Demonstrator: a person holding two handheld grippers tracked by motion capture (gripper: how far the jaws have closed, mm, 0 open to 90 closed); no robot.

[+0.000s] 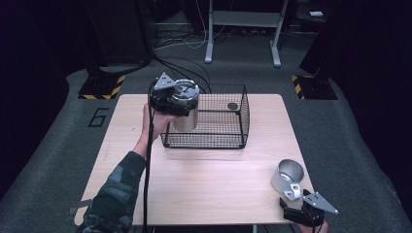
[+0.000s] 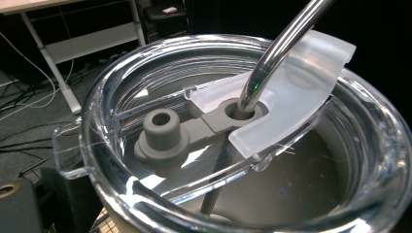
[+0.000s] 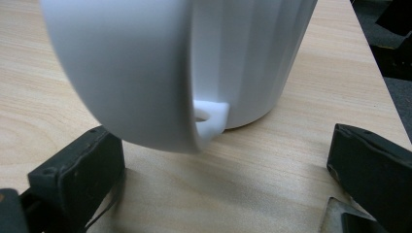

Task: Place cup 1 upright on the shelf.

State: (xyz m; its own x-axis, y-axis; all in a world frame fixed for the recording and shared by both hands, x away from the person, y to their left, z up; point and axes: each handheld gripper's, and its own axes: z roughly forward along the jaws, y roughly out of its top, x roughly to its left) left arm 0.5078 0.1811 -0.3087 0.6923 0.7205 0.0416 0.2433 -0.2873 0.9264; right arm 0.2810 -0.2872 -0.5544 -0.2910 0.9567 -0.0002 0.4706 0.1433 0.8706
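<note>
Over basket | left gripper holds tumbler (lidded) | right fingers spread

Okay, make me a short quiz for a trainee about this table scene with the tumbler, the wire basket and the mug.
1. True or false: the left gripper holds the steel tumbler with clear lid over the black wire basket.
2. What passes through the lid's grey stopper hole? A) metal straw B) spoon C) cable
3. Fill in: the right gripper is open, its jaws either side of the white mug's ____.

Key: 1 true; 2 A; 3 handle.
</note>
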